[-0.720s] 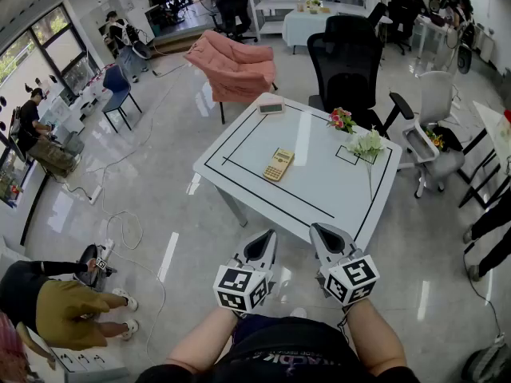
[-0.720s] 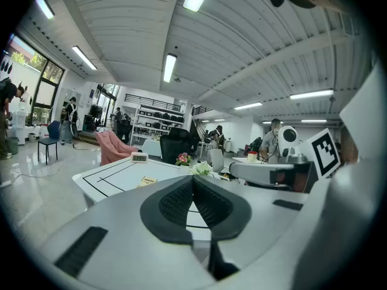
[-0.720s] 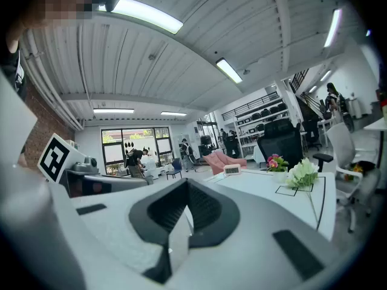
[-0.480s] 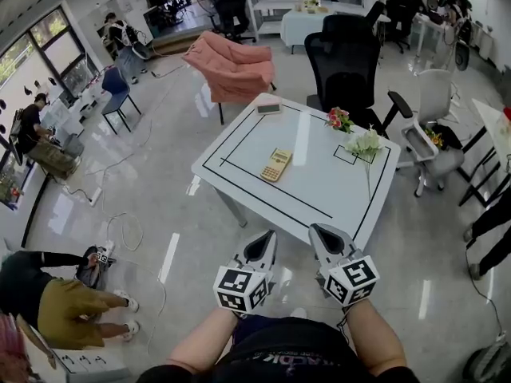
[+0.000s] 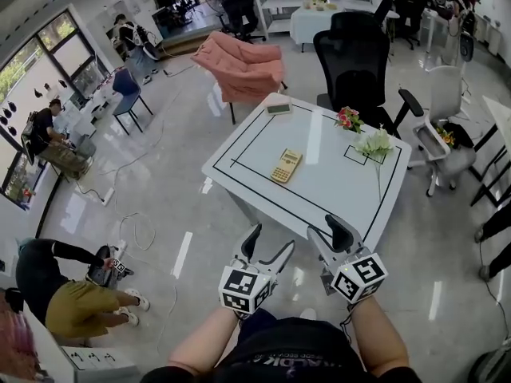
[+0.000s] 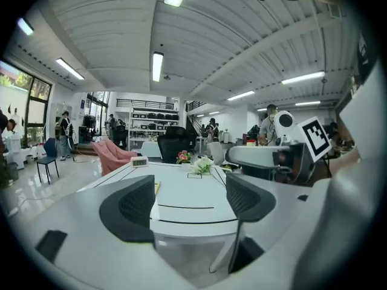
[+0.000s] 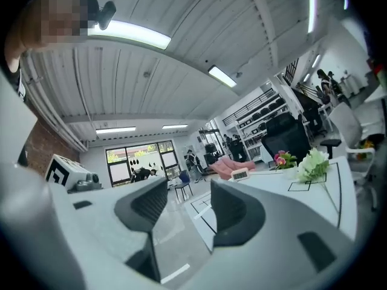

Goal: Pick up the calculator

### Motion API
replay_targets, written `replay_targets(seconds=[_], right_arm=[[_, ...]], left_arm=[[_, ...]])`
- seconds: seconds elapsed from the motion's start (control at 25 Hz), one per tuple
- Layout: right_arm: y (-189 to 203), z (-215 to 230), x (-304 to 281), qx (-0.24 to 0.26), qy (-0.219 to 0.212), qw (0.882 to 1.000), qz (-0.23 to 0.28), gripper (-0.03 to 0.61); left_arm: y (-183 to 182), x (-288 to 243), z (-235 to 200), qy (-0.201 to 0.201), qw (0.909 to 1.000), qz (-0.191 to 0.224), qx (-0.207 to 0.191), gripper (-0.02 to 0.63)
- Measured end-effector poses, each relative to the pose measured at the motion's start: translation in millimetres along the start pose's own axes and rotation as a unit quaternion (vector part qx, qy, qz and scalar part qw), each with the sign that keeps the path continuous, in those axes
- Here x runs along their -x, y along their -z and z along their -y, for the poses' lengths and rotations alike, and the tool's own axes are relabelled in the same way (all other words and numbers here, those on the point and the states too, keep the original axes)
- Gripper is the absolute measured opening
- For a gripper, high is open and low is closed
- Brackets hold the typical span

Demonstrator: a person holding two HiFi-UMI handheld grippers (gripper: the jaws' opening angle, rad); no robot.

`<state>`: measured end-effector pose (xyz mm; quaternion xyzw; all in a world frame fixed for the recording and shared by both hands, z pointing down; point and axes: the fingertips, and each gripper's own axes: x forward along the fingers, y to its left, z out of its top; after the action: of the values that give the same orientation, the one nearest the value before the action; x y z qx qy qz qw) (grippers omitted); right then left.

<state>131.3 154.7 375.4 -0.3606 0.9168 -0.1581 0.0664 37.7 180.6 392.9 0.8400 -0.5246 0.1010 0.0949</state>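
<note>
While the left gripper [image 5: 270, 244] and right gripper [image 5: 326, 231] hang spread and empty short of the table [image 5: 335, 194], the flat calculator [image 5: 286, 166] may skid away under a shallow pinch.

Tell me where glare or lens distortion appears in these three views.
Head view: a bright streak of glare lies on the table beside the calculator. Left gripper view: black rounded corners, ceiling beams curve. Right gripper view: the ceiling lamp is overexposed, the scene tilts.
</note>
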Motion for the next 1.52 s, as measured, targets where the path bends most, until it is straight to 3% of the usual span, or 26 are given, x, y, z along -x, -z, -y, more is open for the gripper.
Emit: replay_targets(seconds=[0.4, 1.12, 1.52], right_arm=[[4, 23, -46, -0.004, 0.038, 0.999, 0.001, 0.209], [-13, 54, -180, 0.013, 0.187, 0.982, 0.005, 0.209], [-14, 49, -233, 0.031, 0.218, 0.975, 0.0, 0.209]], left_arm=[[2, -30, -49, 0.018, 0.9997, -0.004, -0.014, 0.37], [-28, -124, -178, 0.164, 0.986, -0.026, -0.015, 0.37], [-23, -149, -216, 0.215, 0.9759, -0.036, 0.004, 0.37]])
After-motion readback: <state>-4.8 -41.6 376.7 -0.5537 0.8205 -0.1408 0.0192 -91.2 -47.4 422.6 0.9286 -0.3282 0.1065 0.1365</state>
